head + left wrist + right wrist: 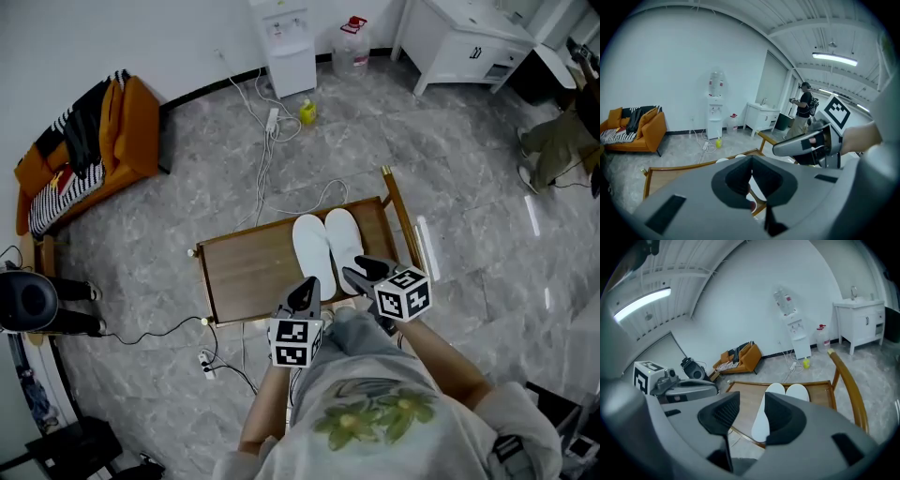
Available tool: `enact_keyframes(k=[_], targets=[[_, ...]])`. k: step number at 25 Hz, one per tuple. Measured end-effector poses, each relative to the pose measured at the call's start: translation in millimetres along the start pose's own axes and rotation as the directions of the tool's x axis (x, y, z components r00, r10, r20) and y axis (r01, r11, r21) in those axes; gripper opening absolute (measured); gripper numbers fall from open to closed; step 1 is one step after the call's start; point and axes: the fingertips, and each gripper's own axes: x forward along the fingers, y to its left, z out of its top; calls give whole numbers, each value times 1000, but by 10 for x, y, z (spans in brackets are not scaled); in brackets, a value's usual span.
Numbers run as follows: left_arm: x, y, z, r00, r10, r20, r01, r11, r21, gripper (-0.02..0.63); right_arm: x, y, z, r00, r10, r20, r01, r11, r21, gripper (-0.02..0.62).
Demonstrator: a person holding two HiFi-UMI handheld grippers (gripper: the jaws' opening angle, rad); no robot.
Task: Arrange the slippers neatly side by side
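Jaws apart on the right gripper (752,401), together on the left gripper (751,164), both holding nothing

A grey marbled floor (141,234) runs to a plain white wall (112,37) on the far side. An orange sofa (131,131) (a striped blanket thrown over it) sits far left. A white water dispenser (289,47) stands against the wall, with a water jug (352,45) just right of it and a white cabinet (459,42) far right. White cables (263,169) trail across the floor toward the low wooden table (248,272). A strip light (834,58) glows on the ceiling.
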Motion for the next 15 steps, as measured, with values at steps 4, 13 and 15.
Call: enact_keyframes(k=[4, 13, 15], targets=[[-95, -66, 75, 1000, -5, 15, 5, 1000, 8, 15, -167, 97, 22, 1000, -12, 11, 14, 992, -129, 112], [-245, -220, 139, 999, -22, 30, 22, 1000, 16, 15, -394, 364, 89, 997, 31, 69, -18, 982, -190, 6], [-273, -246, 164, 999, -26, 35, 26, 1000, 15, 15, -423, 413, 98, 996, 38, 75, -23, 982, -187, 6]])
